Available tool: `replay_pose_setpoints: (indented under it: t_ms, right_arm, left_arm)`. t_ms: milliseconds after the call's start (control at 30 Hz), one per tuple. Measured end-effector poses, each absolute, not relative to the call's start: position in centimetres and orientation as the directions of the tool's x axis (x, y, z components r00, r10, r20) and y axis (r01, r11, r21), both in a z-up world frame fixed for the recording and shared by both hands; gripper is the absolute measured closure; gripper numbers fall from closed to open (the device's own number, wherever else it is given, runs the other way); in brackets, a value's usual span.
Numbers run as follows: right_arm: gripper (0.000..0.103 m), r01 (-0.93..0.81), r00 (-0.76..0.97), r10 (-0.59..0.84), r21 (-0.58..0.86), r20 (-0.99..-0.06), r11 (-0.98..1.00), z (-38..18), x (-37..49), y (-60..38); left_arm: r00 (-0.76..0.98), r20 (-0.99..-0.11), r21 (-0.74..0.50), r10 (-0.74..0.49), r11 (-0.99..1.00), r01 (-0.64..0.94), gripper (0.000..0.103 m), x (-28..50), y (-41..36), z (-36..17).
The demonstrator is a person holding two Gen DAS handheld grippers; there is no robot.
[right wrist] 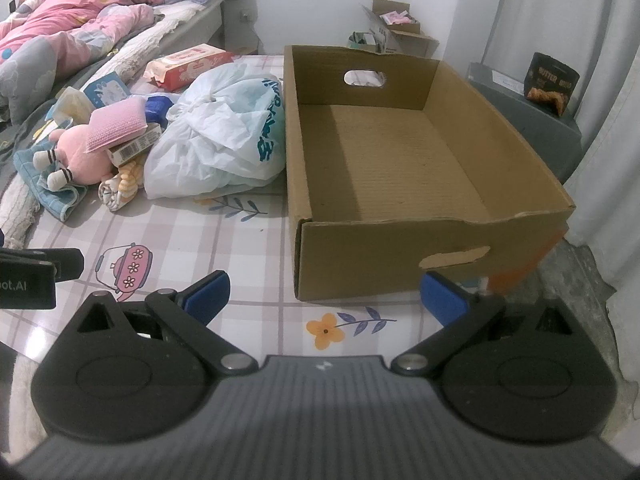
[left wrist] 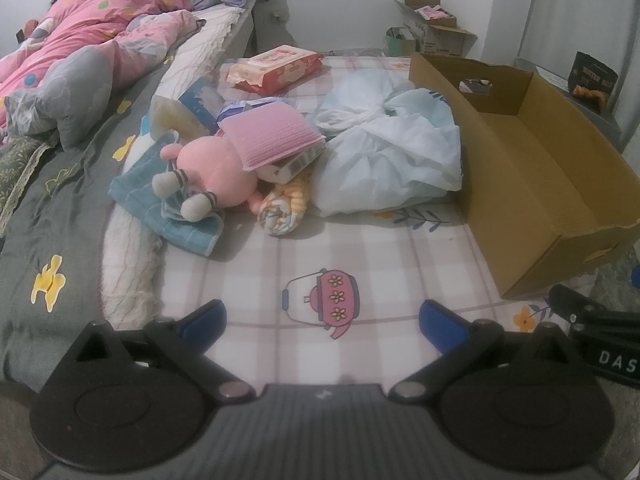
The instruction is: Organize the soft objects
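Cardboard is the first thing I notice from where I stand: an open cardboard box point(left wrist: 532, 184) on the checked mat point(left wrist: 304, 256), with nothing visible inside it.

From the left wrist view, the left gripper point(left wrist: 322, 322) hangs low over the mat with its blue-padded fingers spread wide and nothing between them. Ahead of it sits the heap to be sorted: a pink plush toy point(left wrist: 218, 168) lying on a blue towel point(left wrist: 172, 216), a pink ribbed cloth point(left wrist: 272, 138) draped over a small barcoded carton point(left wrist: 294, 166), a rolled striped cloth point(left wrist: 282, 208) at the front, and a knotted white plastic bag point(left wrist: 388, 152) just beside the box wall. A red wipes pack point(left wrist: 276, 70) lies further back.

From the right wrist view, the right gripper point(right wrist: 324, 292) is likewise fully open and empty, its right finger close to the box's near corner, and the box floor is bare. The plush toy point(right wrist: 84, 148) and bag point(right wrist: 224, 132) sit well off to its left.

Nothing seems started yet, I'd say. To do the first pick well, I would go for the rolled cloth or the plush body, closing across a thick, bunched part so the pads bite fabric rather than slide off. Lifting the plush may tip the carton resting against it, so raise it slowly, then carry it over the box wall before letting go
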State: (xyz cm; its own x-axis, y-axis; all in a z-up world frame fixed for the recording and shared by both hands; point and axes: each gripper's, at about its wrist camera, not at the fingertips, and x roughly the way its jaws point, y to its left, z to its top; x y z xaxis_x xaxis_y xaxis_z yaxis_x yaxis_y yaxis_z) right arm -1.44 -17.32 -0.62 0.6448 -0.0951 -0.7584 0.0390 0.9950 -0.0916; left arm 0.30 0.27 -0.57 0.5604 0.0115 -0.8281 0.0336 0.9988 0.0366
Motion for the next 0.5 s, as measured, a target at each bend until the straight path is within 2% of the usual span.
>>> replay_pose_setpoints:
  t_ms: [500]
  right_arm:
    - [0.001, 0.039, 0.644, -0.094, -0.09, -0.759, 0.995, -0.51, -1.41, -17.49]
  left_arm:
    - [0.559, -0.829, 0.037, 0.011, 0.999, 0.035, 0.0, 0.32, 0.23, -0.54]
